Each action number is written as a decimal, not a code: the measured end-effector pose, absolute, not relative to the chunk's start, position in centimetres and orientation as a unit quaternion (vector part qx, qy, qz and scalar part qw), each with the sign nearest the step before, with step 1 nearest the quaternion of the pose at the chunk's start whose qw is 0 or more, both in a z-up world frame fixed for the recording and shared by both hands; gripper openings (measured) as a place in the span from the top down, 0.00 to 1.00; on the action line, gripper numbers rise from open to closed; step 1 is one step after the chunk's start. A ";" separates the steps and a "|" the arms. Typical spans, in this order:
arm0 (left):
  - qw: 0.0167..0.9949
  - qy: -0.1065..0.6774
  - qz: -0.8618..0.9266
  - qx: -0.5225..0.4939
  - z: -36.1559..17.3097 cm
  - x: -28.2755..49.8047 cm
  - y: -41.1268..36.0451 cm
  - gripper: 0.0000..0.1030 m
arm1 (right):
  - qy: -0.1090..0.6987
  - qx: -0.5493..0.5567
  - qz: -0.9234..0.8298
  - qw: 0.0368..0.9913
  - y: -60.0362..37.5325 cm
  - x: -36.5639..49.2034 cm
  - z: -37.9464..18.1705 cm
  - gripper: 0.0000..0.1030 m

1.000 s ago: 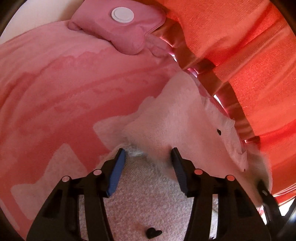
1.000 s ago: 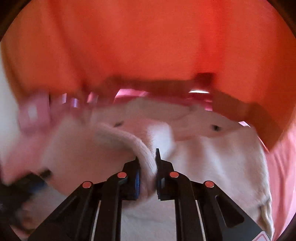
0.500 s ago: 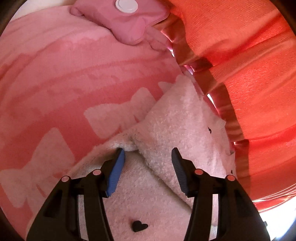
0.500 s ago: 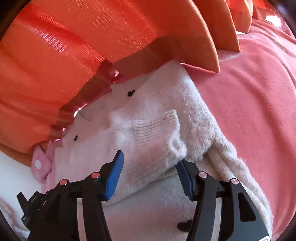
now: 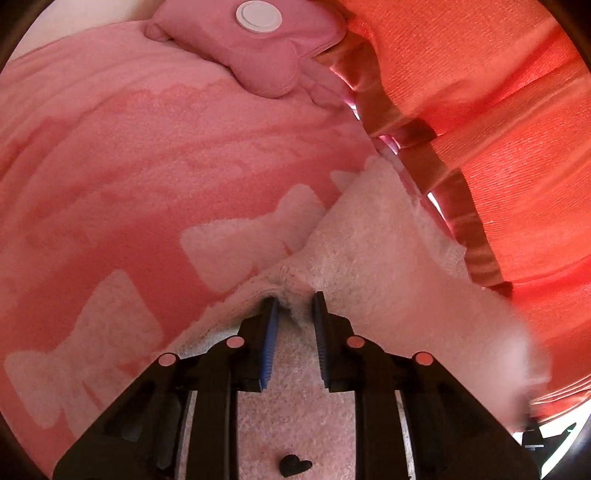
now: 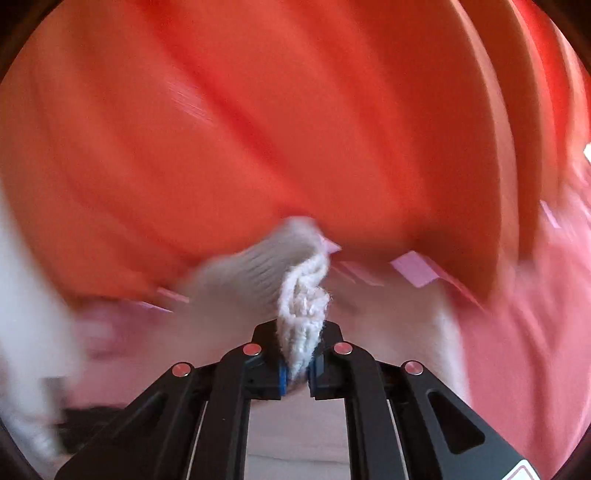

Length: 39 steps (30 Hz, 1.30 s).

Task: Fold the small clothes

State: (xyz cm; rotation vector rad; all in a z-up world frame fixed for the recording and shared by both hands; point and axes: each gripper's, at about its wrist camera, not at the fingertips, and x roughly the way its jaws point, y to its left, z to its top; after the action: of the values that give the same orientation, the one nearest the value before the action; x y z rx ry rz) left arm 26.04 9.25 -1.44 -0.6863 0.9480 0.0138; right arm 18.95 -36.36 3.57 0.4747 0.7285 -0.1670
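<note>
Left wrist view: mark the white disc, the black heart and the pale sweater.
white disc (image 5: 259, 17), left wrist view, its centre
black heart (image 5: 294, 465), left wrist view, its middle
pale sweater (image 5: 373, 258), left wrist view, its fuzzy folded part

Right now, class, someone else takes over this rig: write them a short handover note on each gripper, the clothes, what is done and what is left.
Left gripper: jaws have just closed, pinching a fold of the fluffy cream sweater at its edge.
Right gripper: jaws have just closed on the sweater's ribbed cuff; view blurred.
The sweater lies on the pink blanket, beside the orange curtain.
Done: both grips taken.
Left: the fold itself; the sweater is not yet folded flat.
</note>
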 end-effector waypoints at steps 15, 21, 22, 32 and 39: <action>0.845 0.445 0.012 -0.297 -1.4 26.1 8.8 0.82 | 0.373 0.250 -0.081 0.890 -36.8 20.0 1.4 0.94; 0.864 0.432 0.014 -0.258 0.3 25.6 8.0 0.82 | 0.370 0.218 -0.187 0.883 -35.2 17.8 4.9 0.78; 0.879 0.417 0.016 -0.231 1.3 25.2 7.4 0.82 | 0.367 0.215 -0.217 0.878 -34.9 17.5 5.1 0.76; 0.914 0.398 -0.003 -0.073 2.1 25.5 2.0 0.68 | 0.412 0.156 0.037 0.897 -23.8 17.4 3.6 0.79; 0.902 0.429 0.045 -0.034 0.3 26.4 3.2 0.68 | 0.423 0.162 -0.063 0.889 -30.1 18.2 1.6 1.00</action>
State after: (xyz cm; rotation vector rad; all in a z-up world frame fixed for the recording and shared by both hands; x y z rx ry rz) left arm 26.42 3.20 0.34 -0.0704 0.8876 0.0925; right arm 18.17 -30.15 1.65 0.3366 0.8793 -0.1299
